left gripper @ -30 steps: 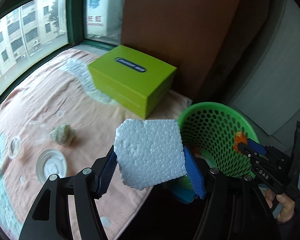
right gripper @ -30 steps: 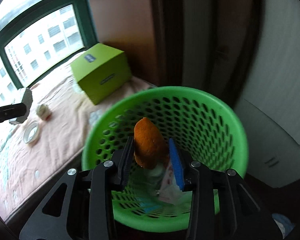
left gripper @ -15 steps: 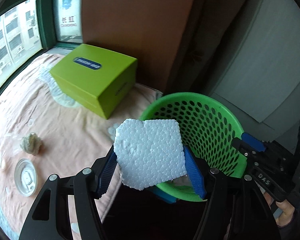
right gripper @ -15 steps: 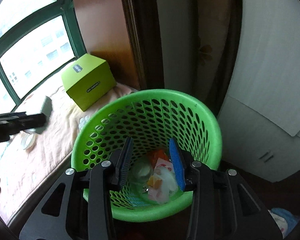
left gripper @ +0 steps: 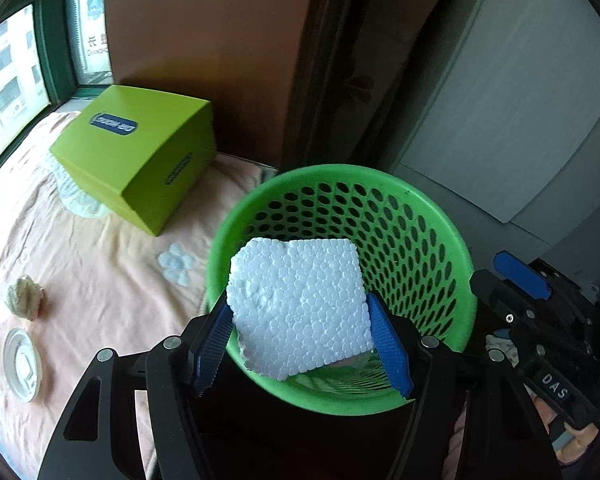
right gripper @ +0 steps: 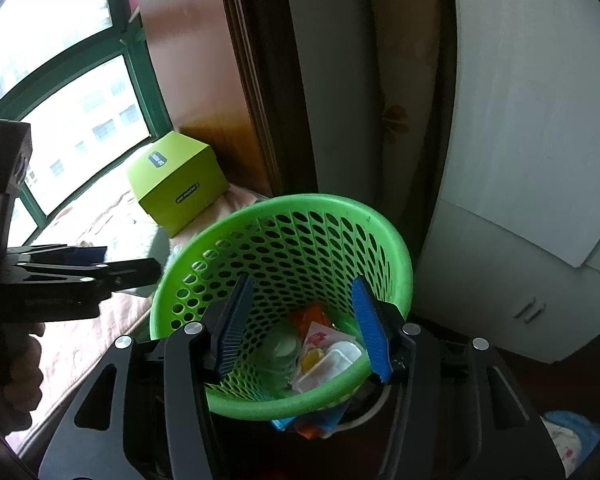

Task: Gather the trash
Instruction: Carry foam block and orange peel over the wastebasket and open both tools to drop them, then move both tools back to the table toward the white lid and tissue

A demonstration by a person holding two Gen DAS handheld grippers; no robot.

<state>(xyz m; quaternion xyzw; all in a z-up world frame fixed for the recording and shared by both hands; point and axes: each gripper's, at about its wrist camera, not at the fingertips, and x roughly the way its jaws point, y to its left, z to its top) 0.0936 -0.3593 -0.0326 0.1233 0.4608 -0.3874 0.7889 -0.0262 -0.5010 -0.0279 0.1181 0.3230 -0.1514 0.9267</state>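
Foam piece (left gripper: 300, 306) clamped in left gripper (left gripper: 302, 344), right gripper (right gripper: 302, 326) spread wide, holding nothing.

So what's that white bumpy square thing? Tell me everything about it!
It's a piece of white styrofoam, roughly square and flat, its surface made of tiny pressed beads. The edges look rough and broken, with a dented patch near the left side. The left hand-held gripper pinches it between two blue ribbed fingers, one on each side. It's held with its flat face to the camera, in front of the mouth of the green plastic basket.
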